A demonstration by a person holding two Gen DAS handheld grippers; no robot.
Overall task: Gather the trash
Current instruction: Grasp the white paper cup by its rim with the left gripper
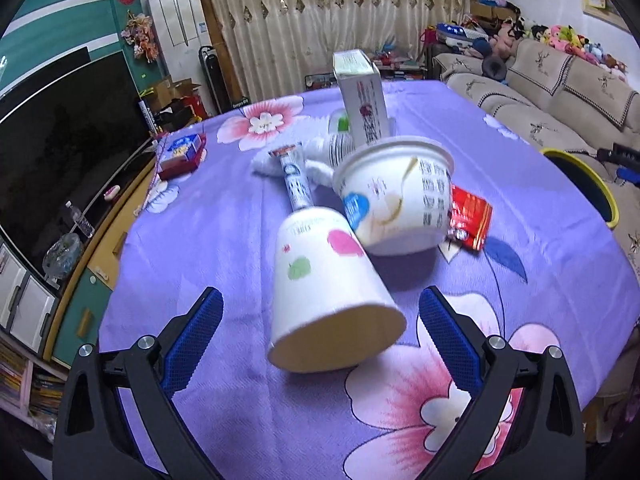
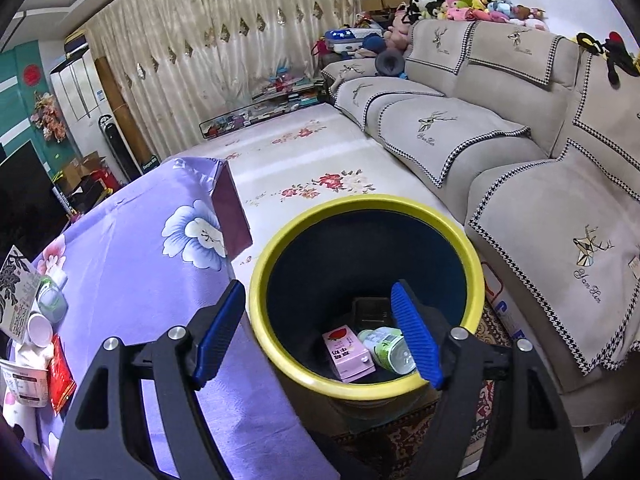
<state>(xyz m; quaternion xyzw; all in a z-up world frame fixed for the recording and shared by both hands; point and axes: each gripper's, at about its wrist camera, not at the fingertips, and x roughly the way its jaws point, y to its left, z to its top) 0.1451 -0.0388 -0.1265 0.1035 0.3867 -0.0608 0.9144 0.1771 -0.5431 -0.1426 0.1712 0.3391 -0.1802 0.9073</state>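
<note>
My left gripper point(image 1: 320, 316) is open above the purple flowered tablecloth point(image 1: 192, 248). A white paper cup point(image 1: 324, 292) with pink and green spots lies on its side between the fingers, apart from both pads. Behind it lie a toothpaste tube point(image 1: 296, 180), a white tub point(image 1: 400, 196), a red wrapper point(image 1: 470, 214), a white bottle point(image 1: 336, 148) and an upright carton point(image 1: 362, 100). My right gripper point(image 2: 320, 332) is open and empty over the yellow-rimmed bin point(image 2: 276, 240). A pink carton point(image 2: 348, 352) and a green bottle point(image 2: 386, 350) lie inside the bin.
A beige sofa point(image 2: 500, 152) stands right of the bin. A flowered white mat point(image 2: 320, 160) lies behind it. A TV point(image 1: 52, 152) and cabinet are left of the table. A red box point(image 1: 182, 156) sits at the table's far left edge. The bin also shows in the left wrist view point(image 1: 588, 184).
</note>
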